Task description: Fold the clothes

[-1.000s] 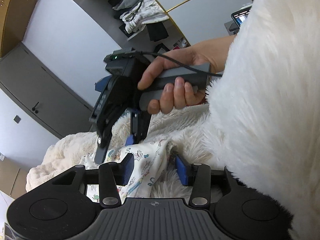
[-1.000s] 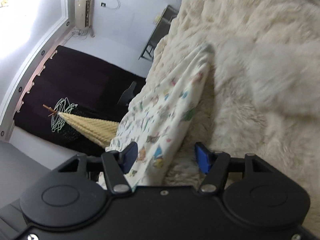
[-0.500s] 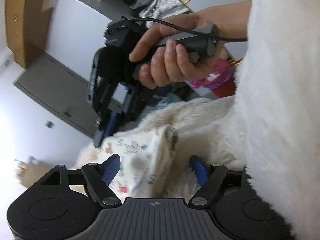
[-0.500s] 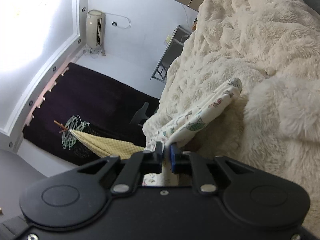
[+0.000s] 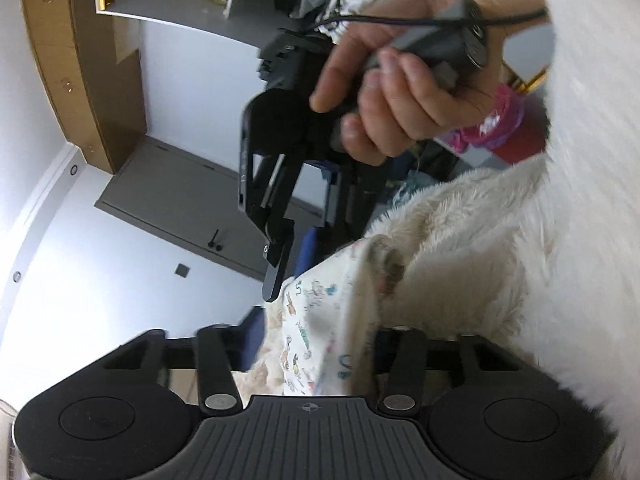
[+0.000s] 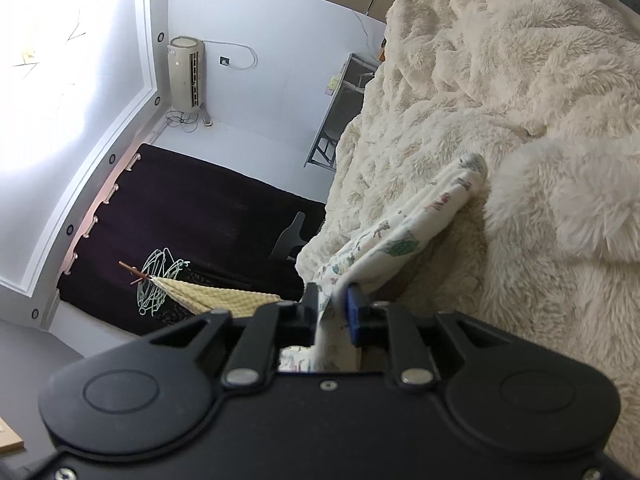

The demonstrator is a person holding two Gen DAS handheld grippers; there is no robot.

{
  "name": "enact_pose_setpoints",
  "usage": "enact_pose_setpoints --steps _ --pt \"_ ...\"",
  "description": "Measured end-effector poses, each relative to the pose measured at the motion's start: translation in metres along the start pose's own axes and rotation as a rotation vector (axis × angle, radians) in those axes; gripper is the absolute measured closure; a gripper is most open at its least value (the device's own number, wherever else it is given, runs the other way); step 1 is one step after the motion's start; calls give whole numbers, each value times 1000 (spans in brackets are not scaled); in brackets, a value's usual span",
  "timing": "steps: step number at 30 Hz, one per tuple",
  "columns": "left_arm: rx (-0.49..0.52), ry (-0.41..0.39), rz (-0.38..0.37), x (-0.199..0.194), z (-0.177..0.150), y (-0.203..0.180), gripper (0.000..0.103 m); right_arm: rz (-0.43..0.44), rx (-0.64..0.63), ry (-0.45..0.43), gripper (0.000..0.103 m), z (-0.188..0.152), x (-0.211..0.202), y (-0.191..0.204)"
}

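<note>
A white garment with small coloured prints point(image 5: 304, 320) lies bunched on a cream fluffy blanket point(image 5: 460, 240). My left gripper point(image 5: 316, 340) is closing on it. The cloth fills the gap, touches the left blue pad and hides the right one. In the left wrist view a hand point(image 5: 400, 92) holds my right gripper point(image 5: 294, 268) just above the garment's upper edge. In the right wrist view my right gripper point(image 6: 334, 310) pinches a fold of the garment point(image 6: 408, 232), which rises off the blanket point(image 6: 520, 80). Its jaws stand close together and are easing apart.
A white fluffy sleeve point(image 5: 592, 200) fills the right of the left wrist view, with a grey door point(image 5: 172, 208) behind. Past the blanket's edge are a black curtain point(image 6: 180, 208), a standing air conditioner point(image 6: 186, 72), a metal table frame point(image 6: 340, 112) and a yellow checked cloth point(image 6: 216, 296).
The right gripper's jaws closed on the garment's edge and lifted it off the blanket. The left gripper's jaws spread wide, then narrowed around the cloth, and its view swung upward.
</note>
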State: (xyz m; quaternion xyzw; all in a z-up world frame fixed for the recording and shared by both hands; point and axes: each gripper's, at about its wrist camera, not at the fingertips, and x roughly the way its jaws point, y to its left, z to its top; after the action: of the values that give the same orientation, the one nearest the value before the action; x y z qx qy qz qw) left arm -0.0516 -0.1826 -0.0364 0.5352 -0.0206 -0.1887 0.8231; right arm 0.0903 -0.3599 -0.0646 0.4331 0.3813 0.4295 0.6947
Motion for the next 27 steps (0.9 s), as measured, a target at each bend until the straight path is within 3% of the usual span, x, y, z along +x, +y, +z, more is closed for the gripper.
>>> enact_pose_setpoints --steps 6,8,10,15,17,19,21,23,25,26,27 --pt "-168 -5 13 4 -11 39 74 -14 -12 -2 83 0 0 -3" --pt "-167 0 28 -3 -12 40 69 -15 -9 -4 83 1 1 -3" --pt "-136 5 41 -2 -10 34 56 -20 -5 -7 83 1 2 -4" --pt "-97 10 -19 -2 -10 19 55 -8 -1 -7 81 1 4 -2" --pt "-89 1 -11 3 -11 17 62 -3 0 -15 80 2 2 -2" --pt "-86 -7 0 5 -12 17 79 -7 -10 -24 78 3 0 -1" --pt "-87 -17 7 5 -15 18 90 -30 -41 -46 74 6 -7 2" --pt "-113 -34 -12 1 -17 28 93 -117 -215 -64 63 4 -9 15" --pt "-160 -53 -48 -5 -21 45 94 -208 -398 -81 40 2 -10 29" --pt "-204 -61 -80 -8 -24 58 94 -255 -484 -84 37 -1 -9 35" --pt "-249 -69 -113 -11 -28 72 94 -346 -666 -77 35 -12 -2 44"
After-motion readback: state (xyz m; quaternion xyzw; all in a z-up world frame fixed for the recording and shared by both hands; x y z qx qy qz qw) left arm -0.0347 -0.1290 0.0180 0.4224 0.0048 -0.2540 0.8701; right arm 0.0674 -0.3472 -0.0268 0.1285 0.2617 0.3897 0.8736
